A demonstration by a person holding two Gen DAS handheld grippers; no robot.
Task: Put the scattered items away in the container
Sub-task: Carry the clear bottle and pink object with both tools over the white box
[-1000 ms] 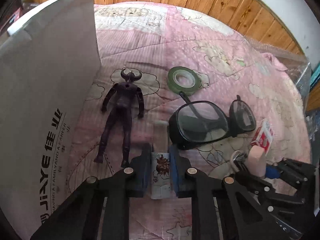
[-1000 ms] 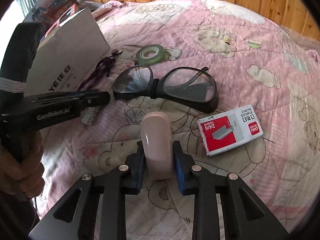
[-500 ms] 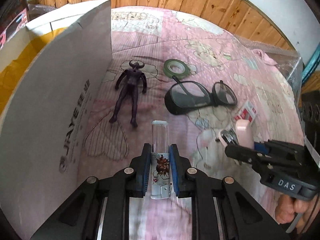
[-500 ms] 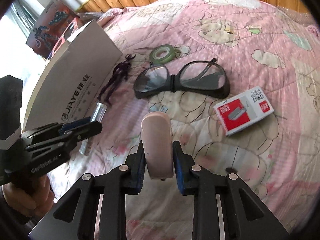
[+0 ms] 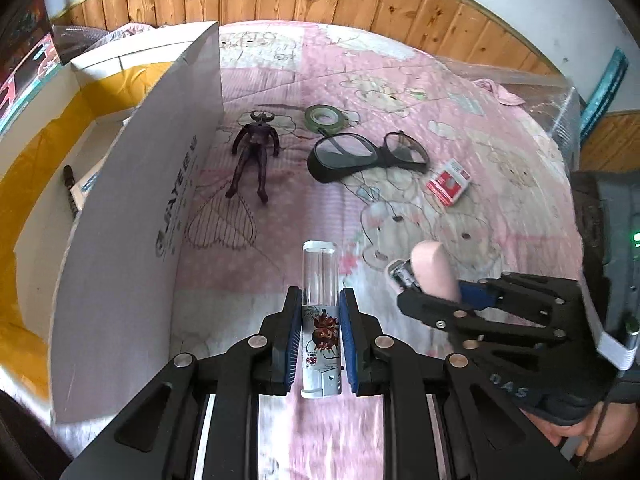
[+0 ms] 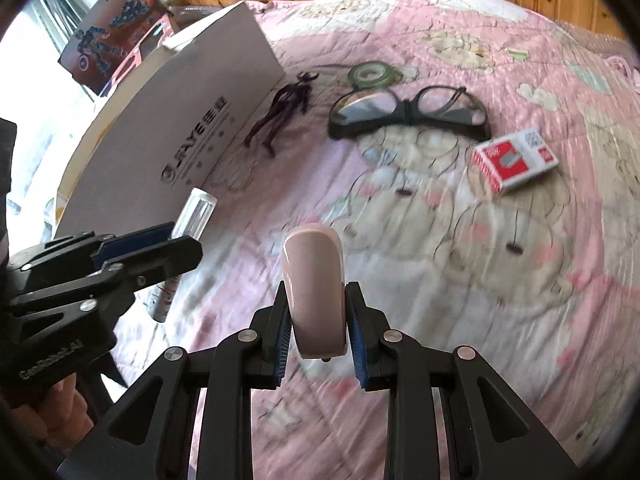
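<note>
Open white cardboard box [image 5: 132,248] at nine o'clock of left gripper [image 5: 320,332], clamped on upright clear plastic lighter [image 5: 320,280]; right gripper [image 6: 316,332], farther off, clamped on pink rounded case [image 6: 314,280].

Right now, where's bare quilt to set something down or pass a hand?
Free: the near quilt between the box wall and the left gripper, below the figure. Also the patch below the staple box, right of the right gripper. Crowded: the far band of figure, tape roll and glasses.
</note>
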